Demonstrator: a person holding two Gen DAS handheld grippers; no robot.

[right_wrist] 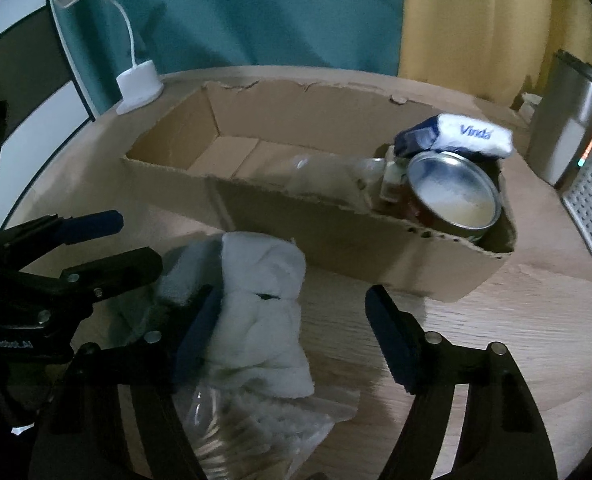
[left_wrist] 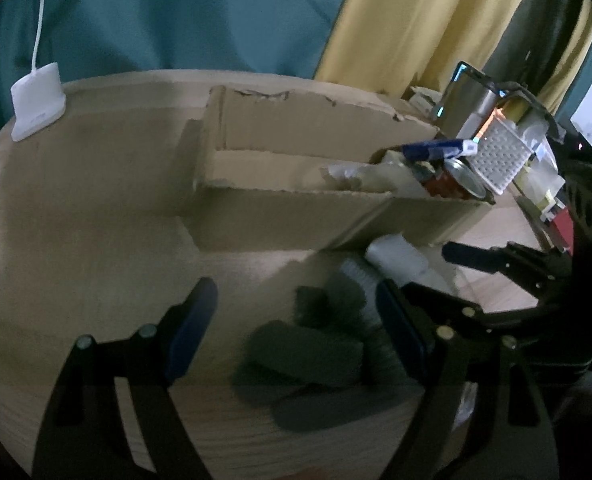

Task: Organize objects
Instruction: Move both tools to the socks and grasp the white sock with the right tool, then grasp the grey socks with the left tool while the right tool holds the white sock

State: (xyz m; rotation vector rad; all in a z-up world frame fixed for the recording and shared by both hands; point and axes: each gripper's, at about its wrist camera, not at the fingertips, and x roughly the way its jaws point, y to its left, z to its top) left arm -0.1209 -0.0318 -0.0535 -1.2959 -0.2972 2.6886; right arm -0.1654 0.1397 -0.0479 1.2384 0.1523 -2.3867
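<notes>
Lying on the surface (right_wrist: 476, 340) just in front of the cardboard box (right_wrist: 336, 240): a rolled white towel (right_wrist: 263, 312), looking soft, light, easily squashed, likely best pinched across its middle. Right tongs (right_wrist: 291, 344) gaping wide, left pad touching the towel's side, gripping nothing. Left tongs (left_wrist: 296, 328) also spread wide, hovering empty over the towel (left_wrist: 392, 256) and dark shadows. Sitting inside the box: a tin can (right_wrist: 452, 196) and a tissue pack (right_wrist: 456, 136).

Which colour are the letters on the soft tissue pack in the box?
Blue, on the white part of the soft tissue pack; right wrist view shows it best.
</notes>
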